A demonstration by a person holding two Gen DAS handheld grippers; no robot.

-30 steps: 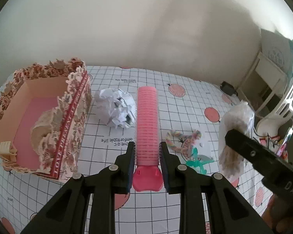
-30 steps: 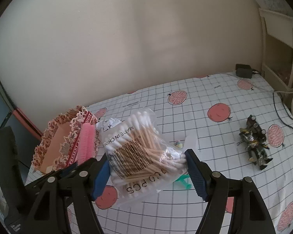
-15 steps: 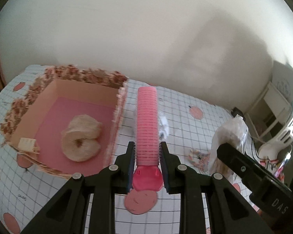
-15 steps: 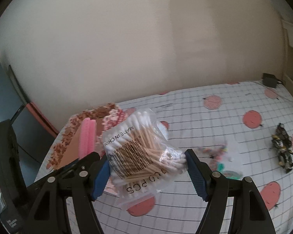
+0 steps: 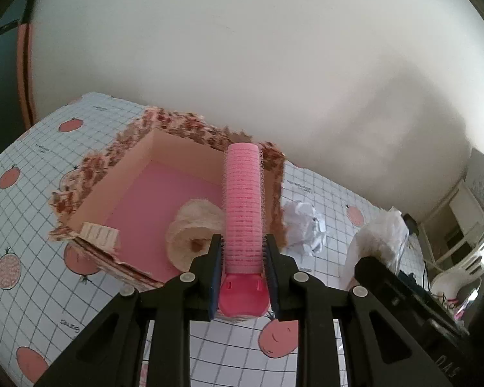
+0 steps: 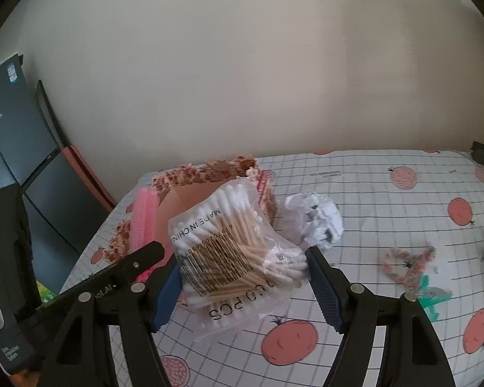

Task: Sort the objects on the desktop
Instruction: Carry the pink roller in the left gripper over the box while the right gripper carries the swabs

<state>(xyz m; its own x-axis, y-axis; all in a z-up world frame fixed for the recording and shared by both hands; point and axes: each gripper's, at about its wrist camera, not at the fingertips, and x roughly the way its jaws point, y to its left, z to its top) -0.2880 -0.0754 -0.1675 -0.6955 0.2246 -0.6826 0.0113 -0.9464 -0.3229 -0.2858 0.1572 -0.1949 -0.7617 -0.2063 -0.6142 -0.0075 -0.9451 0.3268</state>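
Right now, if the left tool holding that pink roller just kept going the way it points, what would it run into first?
Probably the floral box. The left tool points down over its open top, so the pink roller would likely meet the far right wall or pink floor first; depth is unclear.

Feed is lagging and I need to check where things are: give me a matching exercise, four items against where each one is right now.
Items:
1. hair roller
2. cotton swab bag
3. crumpled paper
4. puff

Places:
A. inside the box
B. in the right tongs
C. on the tablecloth beside the box
D. in the left tongs

Pairs: 1-D, 2-B, 3-C, 4-A
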